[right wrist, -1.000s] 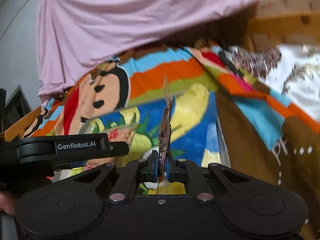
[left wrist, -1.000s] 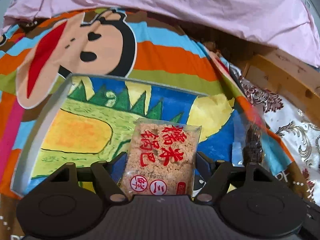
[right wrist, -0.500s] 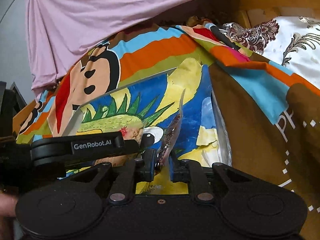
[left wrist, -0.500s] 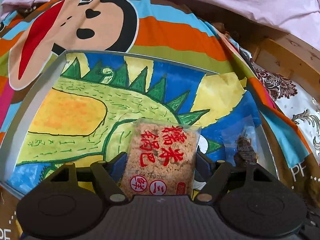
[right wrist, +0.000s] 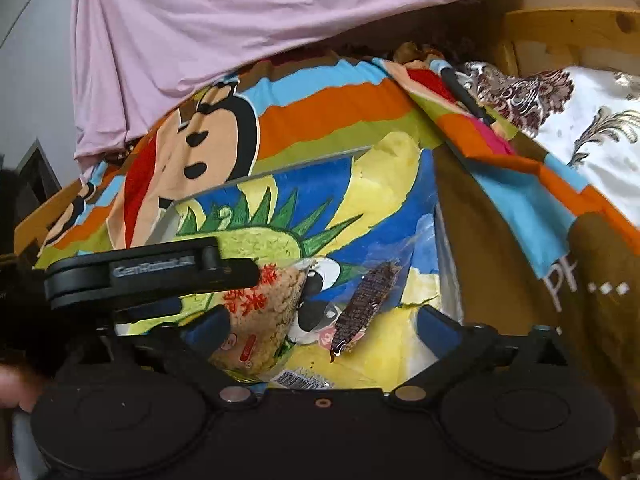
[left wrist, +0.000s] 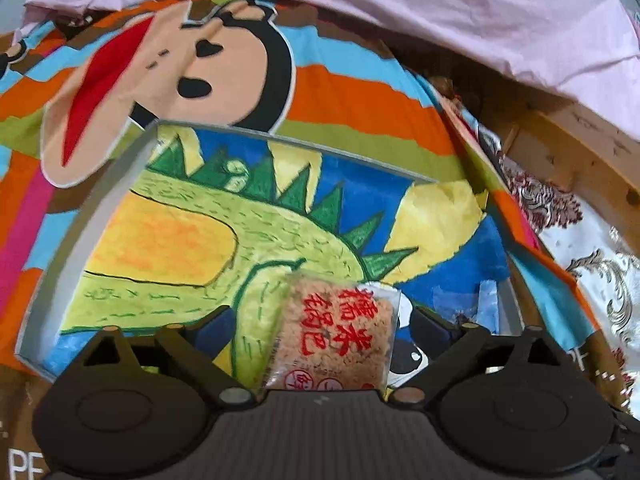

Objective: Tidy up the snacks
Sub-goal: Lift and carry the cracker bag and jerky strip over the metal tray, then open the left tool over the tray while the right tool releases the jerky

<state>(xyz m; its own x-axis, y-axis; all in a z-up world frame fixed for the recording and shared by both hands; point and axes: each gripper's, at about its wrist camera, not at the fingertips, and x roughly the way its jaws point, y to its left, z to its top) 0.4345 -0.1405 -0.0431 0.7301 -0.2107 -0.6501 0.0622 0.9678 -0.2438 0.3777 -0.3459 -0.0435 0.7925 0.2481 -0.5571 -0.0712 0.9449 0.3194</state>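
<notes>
Inside tray (left wrist: 92, 216), rice-cracker packet (left wrist: 340, 340), dark snack packet (right wrist: 364, 304)

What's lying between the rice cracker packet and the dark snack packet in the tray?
Nothing: in the right wrist view, only bare painted tray floor separates the rice cracker packet from the dark snack packet.

A bed covered by a striped sheet (left wrist: 352, 100) printed with a cartoon monkey face fills the middle of both views. Directly on it, low in the frame, sits a shallow grey-walled tray (left wrist: 80, 216) lined with a crayon dinosaur drawing. A pink cloth (left wrist: 400, 4) drapes over the sheet's far edge along the top, a white floral fabric (right wrist: 592, 128) lies at the right, and a wooden bed frame (right wrist: 568, 28) shows at the upper right.
</notes>
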